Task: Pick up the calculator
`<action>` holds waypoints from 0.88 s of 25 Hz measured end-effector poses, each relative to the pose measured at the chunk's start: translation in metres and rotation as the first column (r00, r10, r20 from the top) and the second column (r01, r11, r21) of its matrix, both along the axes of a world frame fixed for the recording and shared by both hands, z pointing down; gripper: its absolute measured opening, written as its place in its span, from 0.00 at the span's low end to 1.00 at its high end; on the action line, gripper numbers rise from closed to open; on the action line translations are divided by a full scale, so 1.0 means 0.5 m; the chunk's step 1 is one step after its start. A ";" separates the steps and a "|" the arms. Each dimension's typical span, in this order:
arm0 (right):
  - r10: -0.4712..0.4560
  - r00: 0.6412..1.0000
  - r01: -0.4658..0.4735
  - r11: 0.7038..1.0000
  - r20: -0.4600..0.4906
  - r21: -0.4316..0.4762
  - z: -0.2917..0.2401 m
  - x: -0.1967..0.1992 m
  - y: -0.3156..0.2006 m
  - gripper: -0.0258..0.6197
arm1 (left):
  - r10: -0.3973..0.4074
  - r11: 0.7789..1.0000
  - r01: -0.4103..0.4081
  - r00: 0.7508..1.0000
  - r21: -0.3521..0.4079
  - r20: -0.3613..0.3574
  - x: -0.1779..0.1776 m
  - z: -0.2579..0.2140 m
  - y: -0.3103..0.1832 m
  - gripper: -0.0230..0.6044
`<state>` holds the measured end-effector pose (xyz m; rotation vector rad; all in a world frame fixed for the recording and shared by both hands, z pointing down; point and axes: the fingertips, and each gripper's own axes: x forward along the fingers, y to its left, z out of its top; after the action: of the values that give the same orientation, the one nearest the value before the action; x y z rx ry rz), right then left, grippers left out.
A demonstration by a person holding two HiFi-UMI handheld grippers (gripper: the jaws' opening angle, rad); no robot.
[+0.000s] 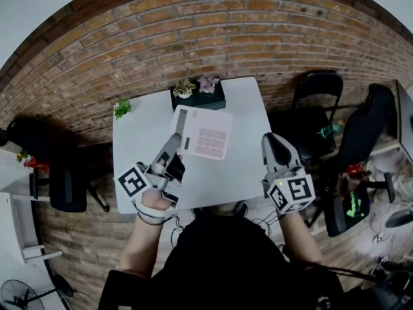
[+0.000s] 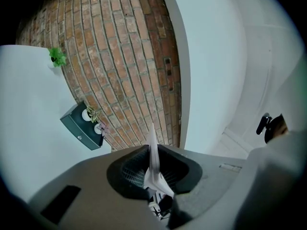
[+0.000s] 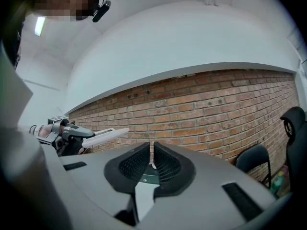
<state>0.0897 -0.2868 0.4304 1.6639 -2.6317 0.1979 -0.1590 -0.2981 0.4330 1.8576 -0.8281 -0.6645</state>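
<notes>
The calculator (image 1: 203, 134) is a flat white slab with a pink key pad. My left gripper (image 1: 175, 148) is shut on its left edge and holds it above the white table (image 1: 139, 147). In the left gripper view the calculator (image 2: 153, 159) shows edge-on as a thin white blade between the pads of my left gripper (image 2: 152, 176). The right gripper view shows the calculator (image 3: 100, 135) held flat at the left. My right gripper (image 1: 276, 144) hovers over the table's right side, apart from the calculator. There my right gripper (image 3: 151, 159) is shut, with nothing between its pads.
A dark planter box (image 1: 198, 97) with two small potted plants stands at the table's far edge, and a small green plant (image 1: 122, 107) at its far left corner. Black chairs (image 1: 319, 89) stand to the right, another chair (image 1: 68, 186) to the left. A brick wall (image 1: 213, 31) lies behind.
</notes>
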 end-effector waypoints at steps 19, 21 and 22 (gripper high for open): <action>-0.007 1.000 0.007 1.000 -0.007 -0.002 0.007 -0.002 -0.007 0.07 | -0.012 1.000 0.012 1.000 -0.005 0.011 -0.006 0.006 0.000 0.12; -0.004 1.000 0.004 1.000 -0.003 -0.001 0.005 -0.003 -0.007 0.07 | -0.010 1.000 0.010 1.000 -0.004 0.007 -0.005 0.004 0.000 0.11; -0.005 1.000 0.005 1.000 -0.002 -0.003 0.006 -0.004 -0.007 0.07 | -0.008 1.000 0.008 1.000 -0.003 0.006 -0.005 0.004 0.000 0.11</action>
<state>0.0879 -0.2901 0.4333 1.6555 -2.6325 0.1995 -0.1614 -0.2982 0.4350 1.8555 -0.8409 -0.6626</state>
